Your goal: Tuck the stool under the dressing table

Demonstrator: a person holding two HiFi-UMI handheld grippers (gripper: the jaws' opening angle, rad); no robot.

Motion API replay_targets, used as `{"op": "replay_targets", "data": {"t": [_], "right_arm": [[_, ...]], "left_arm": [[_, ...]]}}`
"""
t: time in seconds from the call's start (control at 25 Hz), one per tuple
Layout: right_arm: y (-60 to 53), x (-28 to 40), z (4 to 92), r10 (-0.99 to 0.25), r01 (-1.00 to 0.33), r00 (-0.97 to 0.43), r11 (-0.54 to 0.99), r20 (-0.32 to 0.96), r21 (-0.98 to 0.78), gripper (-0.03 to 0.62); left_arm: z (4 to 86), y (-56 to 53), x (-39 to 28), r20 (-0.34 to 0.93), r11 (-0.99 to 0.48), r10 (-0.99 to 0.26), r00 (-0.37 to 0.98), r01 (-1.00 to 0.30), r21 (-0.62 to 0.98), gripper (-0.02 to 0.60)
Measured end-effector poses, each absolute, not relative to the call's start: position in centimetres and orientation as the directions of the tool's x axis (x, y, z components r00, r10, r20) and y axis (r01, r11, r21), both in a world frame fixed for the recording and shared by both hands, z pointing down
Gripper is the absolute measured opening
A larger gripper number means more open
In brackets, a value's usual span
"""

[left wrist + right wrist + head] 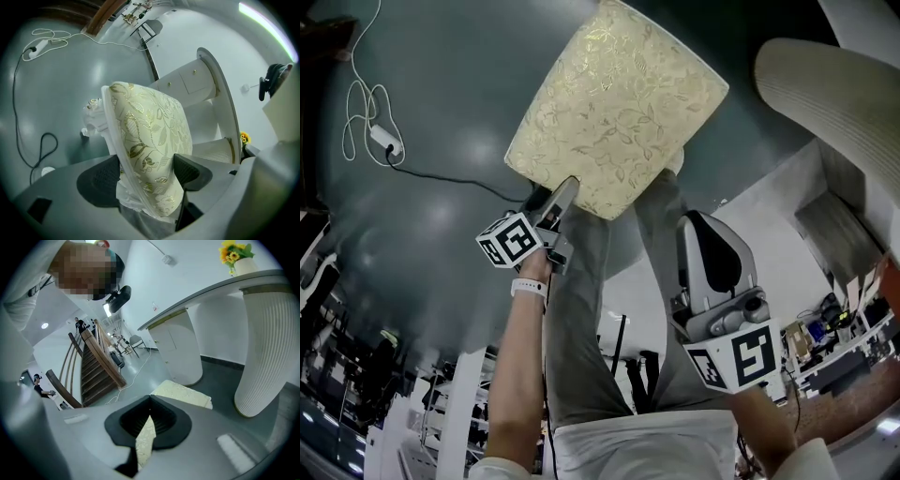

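The stool (614, 103) has a cream cushion with a gold leaf pattern and stands on the dark floor ahead of me. My left gripper (565, 192) is shut on the cushion's near-left edge; in the left gripper view the cushion (150, 136) is pinched between both black pads (190, 171). My right gripper (699, 223) hangs to the right of the stool, shut and empty, clear of it. The white dressing table's ribbed leg (830, 89) curves in at the upper right. From the right gripper (150, 401) I see the stool (187, 394), the table top (211, 291) and the ribbed leg (262, 357).
A white power strip with cable (382, 139) lies on the floor at far left. The table's drawer unit (176, 348) stands beyond the stool, yellow flowers (232, 251) on top. A wooden staircase (96, 366) rises at the left. My grey trouser legs (581, 319) are below.
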State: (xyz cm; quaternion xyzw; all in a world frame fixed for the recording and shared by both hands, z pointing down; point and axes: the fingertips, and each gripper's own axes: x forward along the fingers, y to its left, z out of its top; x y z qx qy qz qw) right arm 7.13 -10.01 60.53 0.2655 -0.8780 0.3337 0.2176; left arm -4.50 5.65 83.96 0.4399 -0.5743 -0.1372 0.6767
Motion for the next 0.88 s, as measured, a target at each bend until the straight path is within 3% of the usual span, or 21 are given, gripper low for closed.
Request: {"op": "replay_targets", "data": {"t": [0.88], "right_arm": [[-15.8, 8.8, 59.3, -0.352, -0.622, -0.766, 0.619, 0.539, -0.479, 0.009]], "left_arm": [[84.4, -6.9, -8.0, 0.631, 0.496, -0.697, 0.339, -0.408, 0.767, 0.365]]}}
